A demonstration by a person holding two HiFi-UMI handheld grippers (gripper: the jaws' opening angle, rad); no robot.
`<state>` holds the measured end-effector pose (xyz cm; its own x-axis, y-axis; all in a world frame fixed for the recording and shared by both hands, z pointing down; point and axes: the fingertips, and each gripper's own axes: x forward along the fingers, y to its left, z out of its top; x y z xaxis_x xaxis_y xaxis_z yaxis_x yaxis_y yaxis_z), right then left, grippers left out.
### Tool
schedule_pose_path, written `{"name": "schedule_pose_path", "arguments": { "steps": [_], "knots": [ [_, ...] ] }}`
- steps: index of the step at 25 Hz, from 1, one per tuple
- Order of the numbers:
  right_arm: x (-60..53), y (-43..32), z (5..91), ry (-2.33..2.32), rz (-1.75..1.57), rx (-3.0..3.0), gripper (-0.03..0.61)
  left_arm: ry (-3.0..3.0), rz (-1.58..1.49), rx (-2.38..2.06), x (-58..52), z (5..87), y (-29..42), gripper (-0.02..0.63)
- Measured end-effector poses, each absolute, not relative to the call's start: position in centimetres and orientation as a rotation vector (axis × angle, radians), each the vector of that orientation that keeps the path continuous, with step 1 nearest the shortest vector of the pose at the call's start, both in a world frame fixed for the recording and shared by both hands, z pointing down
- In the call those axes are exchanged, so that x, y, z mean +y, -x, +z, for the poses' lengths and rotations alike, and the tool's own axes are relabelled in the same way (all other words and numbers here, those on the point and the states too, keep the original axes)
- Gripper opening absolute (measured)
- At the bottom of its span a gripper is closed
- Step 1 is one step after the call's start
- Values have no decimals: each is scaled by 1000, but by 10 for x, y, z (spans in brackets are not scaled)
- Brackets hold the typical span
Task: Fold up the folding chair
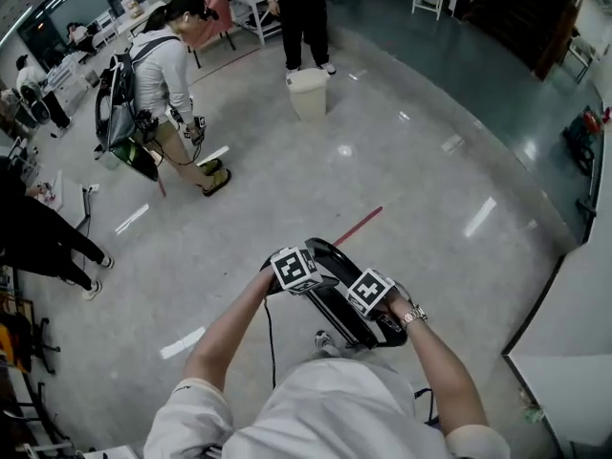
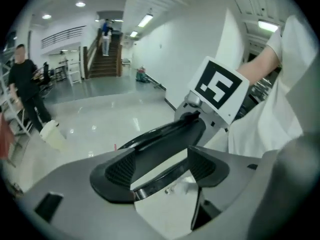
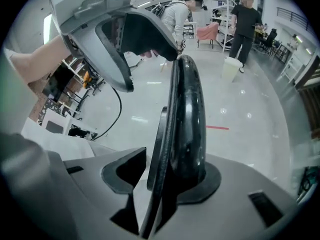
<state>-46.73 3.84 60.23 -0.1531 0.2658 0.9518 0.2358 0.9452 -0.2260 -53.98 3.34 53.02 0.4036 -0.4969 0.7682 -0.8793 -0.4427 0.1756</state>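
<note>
The black folding chair (image 1: 337, 306) stands folded flat and upright on the floor right in front of me. My left gripper (image 1: 302, 289) is at its upper end. In the left gripper view the chair's edge (image 2: 160, 139) runs across between both pads of the left gripper (image 2: 162, 171), which is shut on it. My right gripper (image 1: 371, 314) holds the chair a little lower, on the right side. In the right gripper view the chair's rim (image 3: 192, 124) stands between the pads of the right gripper (image 3: 165, 176), which is shut on it. The left gripper (image 3: 120, 39) shows above.
A white bin (image 1: 308, 94) stands on the floor ahead, and a red tape strip (image 1: 357, 226) lies nearer. A person with a backpack (image 1: 163, 75) bends at the left, another person (image 1: 304, 12) stands behind the bin. A white counter (image 1: 574, 342) is at my right.
</note>
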Motion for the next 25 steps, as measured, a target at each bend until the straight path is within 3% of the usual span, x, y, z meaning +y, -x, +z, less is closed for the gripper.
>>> {"name": "schedule_pose_path", "arguments": {
  "steps": [7, 16, 21, 25],
  "knots": [
    [44, 466, 605, 381, 111, -1747, 189, -2293, 1232, -814, 28, 515, 530, 339],
    [50, 466, 605, 389, 186, -1783, 189, -2334, 1588, -298, 24, 574, 508, 335],
    [50, 457, 599, 398, 433, -1821, 189, -2275, 1622, -123, 32, 597, 506, 213],
    [41, 438, 601, 363, 384, -1814, 187, -2334, 1733, 19, 35, 607, 495, 114]
  ]
}}
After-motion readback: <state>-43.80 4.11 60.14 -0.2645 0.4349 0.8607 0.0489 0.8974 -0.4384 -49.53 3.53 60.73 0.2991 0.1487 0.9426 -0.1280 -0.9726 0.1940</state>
